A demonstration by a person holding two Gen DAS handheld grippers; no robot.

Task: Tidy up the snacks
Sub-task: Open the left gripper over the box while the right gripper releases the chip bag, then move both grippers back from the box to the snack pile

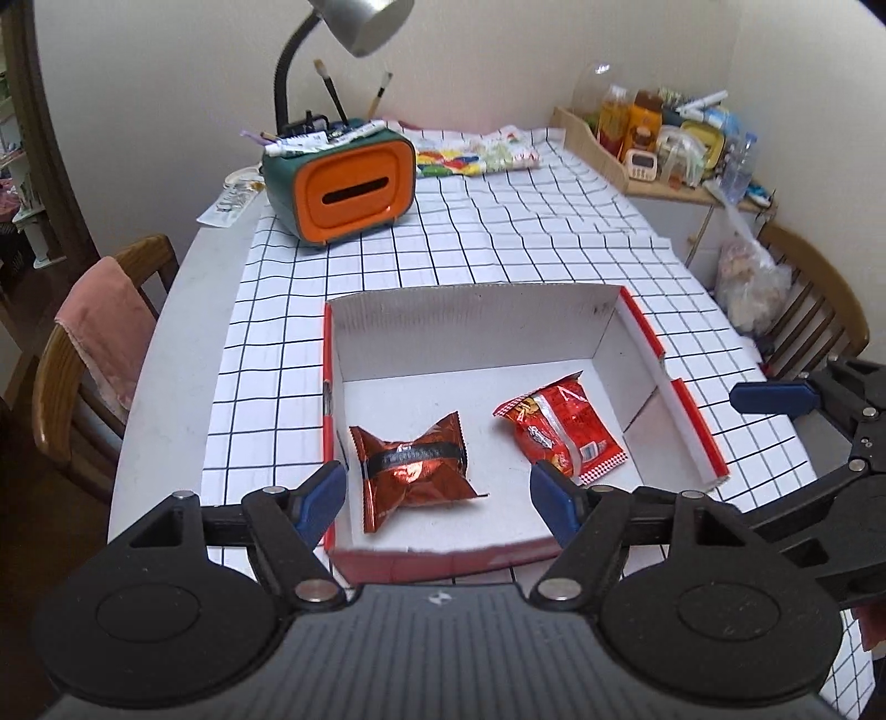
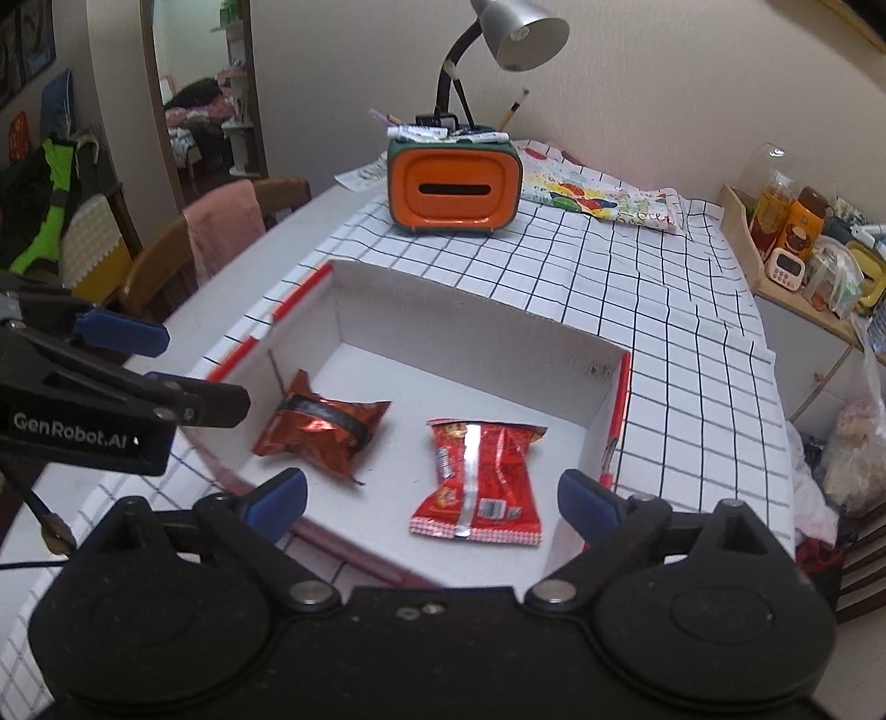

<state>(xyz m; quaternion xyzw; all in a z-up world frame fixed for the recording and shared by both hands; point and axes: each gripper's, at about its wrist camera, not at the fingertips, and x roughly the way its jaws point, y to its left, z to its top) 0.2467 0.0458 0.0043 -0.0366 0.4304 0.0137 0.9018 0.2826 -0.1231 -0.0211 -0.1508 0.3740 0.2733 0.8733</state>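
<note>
A shallow white box with red edges (image 1: 470,315) (image 2: 470,321) sits on the checked tablecloth. Inside lie two snack packets: a dark red foil packet with a black band (image 1: 415,471) (image 2: 321,429) on the left and a bright red packet (image 1: 562,429) (image 2: 482,476) on the right. My left gripper (image 1: 437,498) is open and empty, above the box's near edge, its fingers either side of the foil packet. My right gripper (image 2: 432,504) is open and empty, above the near edge by the bright red packet. Each gripper shows in the other's view, the right one (image 1: 819,410) and the left one (image 2: 127,360).
An orange and green tissue box with pens on top (image 1: 346,185) (image 2: 454,188) and a desk lamp (image 1: 360,22) stand at the back. A colourful printed bag (image 1: 476,155) lies behind. A wooden tray of bottles (image 1: 664,144) is at the right. Chairs (image 1: 83,360) flank the table.
</note>
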